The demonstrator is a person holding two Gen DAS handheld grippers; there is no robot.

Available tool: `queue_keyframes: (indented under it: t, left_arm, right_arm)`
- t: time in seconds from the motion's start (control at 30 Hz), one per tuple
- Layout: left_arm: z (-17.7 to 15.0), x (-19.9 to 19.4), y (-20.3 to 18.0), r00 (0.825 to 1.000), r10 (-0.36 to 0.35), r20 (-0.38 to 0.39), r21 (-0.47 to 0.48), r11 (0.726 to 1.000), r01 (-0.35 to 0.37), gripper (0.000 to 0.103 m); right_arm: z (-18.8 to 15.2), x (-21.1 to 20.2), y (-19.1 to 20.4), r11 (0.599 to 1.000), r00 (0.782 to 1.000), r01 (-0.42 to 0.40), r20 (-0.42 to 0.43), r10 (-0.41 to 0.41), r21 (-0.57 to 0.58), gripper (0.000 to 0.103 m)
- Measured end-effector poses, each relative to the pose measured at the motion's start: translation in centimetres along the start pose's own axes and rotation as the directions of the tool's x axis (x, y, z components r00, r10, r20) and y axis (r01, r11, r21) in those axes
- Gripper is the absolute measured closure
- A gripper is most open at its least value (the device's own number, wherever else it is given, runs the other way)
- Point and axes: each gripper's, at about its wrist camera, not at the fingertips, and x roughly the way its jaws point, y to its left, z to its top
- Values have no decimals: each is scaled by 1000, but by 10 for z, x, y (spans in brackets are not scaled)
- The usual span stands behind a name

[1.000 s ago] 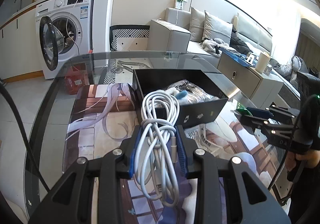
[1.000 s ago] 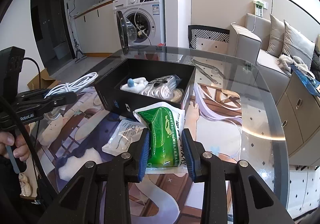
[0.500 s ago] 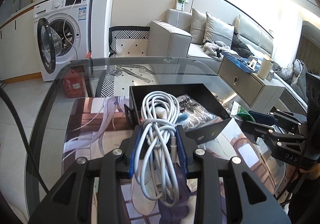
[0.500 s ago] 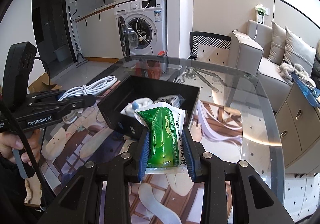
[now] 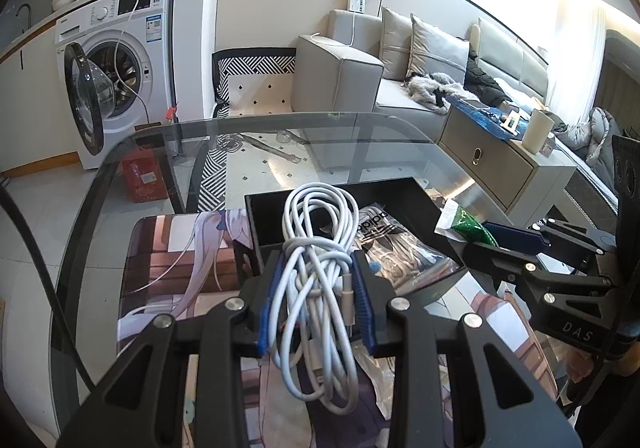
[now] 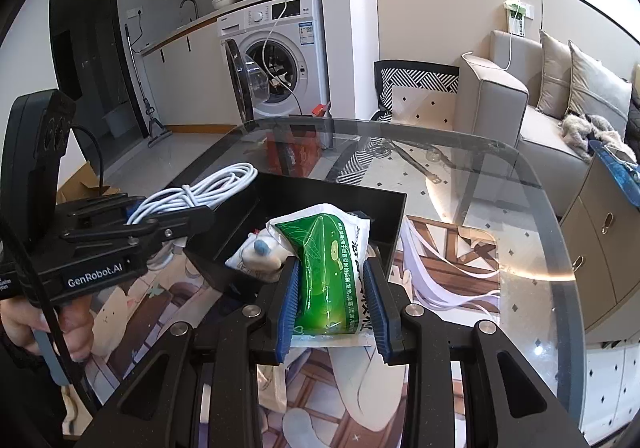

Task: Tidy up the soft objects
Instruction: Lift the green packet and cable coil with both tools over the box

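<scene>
Left gripper (image 5: 318, 302) clamps white cable (image 5: 320, 248) (above black box (image 5: 424, 203)).

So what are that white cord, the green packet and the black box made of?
The white cord looks like smooth rubbery plastic, bending in soft loops. The green packet seems to be glossy plastic film: it creases and catches highlights. The black box is matte with thin, stiff walls, perhaps cardboard or plastic; I can't tell which.
</scene>
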Motion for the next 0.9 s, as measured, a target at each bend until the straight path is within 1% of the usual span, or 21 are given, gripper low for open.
queue_keyframes:
  t: [0.53,0.9]
  left_arm:
    - [15,36,10,999,11,-39,-11,1000,-11,71]
    - [20,53,12,999,14,-52,-16,1000,-15,71]
  right_arm:
    - [13,28,-9,999,1000,-2,-7,2,33,71]
    - [23,45,-13,998,1000,4,7,-5,58,71]
